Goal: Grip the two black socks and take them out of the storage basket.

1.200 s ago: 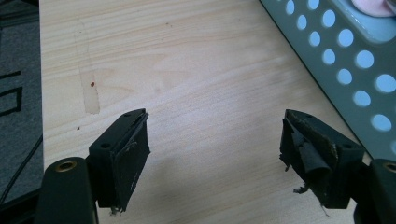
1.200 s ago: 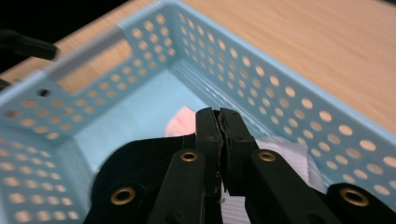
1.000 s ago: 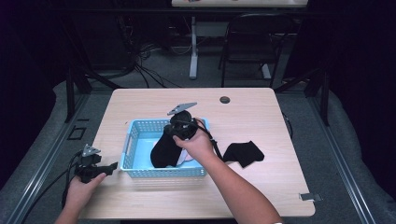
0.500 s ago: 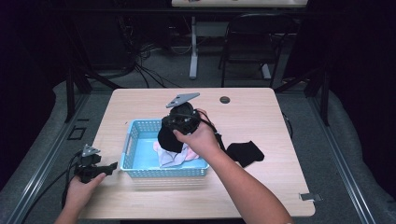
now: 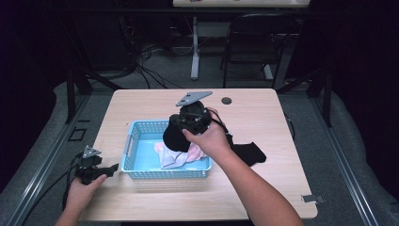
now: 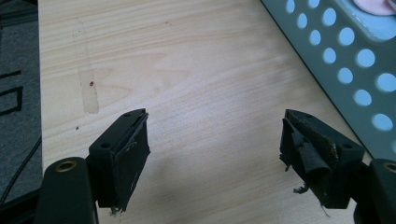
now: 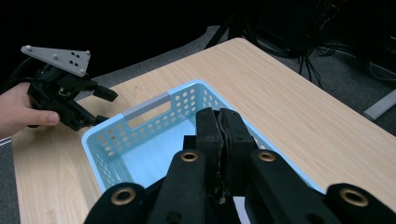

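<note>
the right gripper [image 7: 219, 126] hangs above the blue basket [image 5: 136, 141], its two black fingers [image 7: 208, 135] pressed flat together with no gap between their pads, and in the high view a dark garment [image 5: 175, 137] droops from below them over the basket's middle; the cloth is soft and limp, so it folds under its own weight, though whether the fingers actually pinch a fold of it cannot be told, since the right gripper view shows no cloth between the closed pads. directly beneath those fingers, on the basket floor, lies a pale pink cloth [image 5: 181, 155], crumpled and thin, likely put there because the job seems to be gathering laundry into the basket. a second black garment [image 5: 249, 151] lies flat on the wooden table [image 5: 263, 113], off to the side of the right gripper behind the person's forearm, waiting its turn (it looks like a sock, but that is a guess). the basket is rigid plastic, rectangular, its walls punched with round holes and a slot handle at one end. the left gripper [image 6: 215, 144] rests low at the table's near edge, fingers [image 6: 123, 149] spread wide with nothing between them, only bare pale wood grain ahead and the basket's perforated wall just beyond one fingertip; its pads are frayed and peeling, probably rubbery tape meant to grip fabric.
</note>
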`<state>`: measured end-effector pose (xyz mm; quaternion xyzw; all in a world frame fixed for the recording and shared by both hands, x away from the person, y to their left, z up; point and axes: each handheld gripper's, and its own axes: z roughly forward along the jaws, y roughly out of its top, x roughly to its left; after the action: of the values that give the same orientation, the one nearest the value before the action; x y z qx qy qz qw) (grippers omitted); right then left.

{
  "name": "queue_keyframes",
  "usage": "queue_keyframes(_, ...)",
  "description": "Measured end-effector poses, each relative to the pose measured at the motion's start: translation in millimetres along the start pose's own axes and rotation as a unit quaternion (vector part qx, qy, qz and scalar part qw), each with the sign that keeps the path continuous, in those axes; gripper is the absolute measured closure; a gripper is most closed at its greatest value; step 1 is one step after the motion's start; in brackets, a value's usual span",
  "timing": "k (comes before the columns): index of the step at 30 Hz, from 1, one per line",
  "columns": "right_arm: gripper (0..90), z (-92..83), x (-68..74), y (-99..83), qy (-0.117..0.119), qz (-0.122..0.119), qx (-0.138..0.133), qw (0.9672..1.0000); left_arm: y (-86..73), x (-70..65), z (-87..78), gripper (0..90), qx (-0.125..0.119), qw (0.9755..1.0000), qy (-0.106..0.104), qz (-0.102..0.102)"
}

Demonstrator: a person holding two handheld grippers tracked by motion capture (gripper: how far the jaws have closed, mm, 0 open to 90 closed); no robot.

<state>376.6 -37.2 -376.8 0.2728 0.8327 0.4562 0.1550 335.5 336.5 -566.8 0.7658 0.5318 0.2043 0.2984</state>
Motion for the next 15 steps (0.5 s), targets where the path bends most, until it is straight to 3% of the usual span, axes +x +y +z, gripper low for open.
queue_keyframes(8,87.4,-27.8,-3.8,-2.1,-0.003,0.005,-0.019,0.9998,-0.3,0.0,0.0,23.7,0.0,1.0,0.0,0.001)
queue_keyframes(15,87.3,-58.8,-14.0,-9.9,-0.022,0.013,-0.036,0.999,-0.2,0.0,0.3,23.7,0.001,1.0,0.001,0.001)
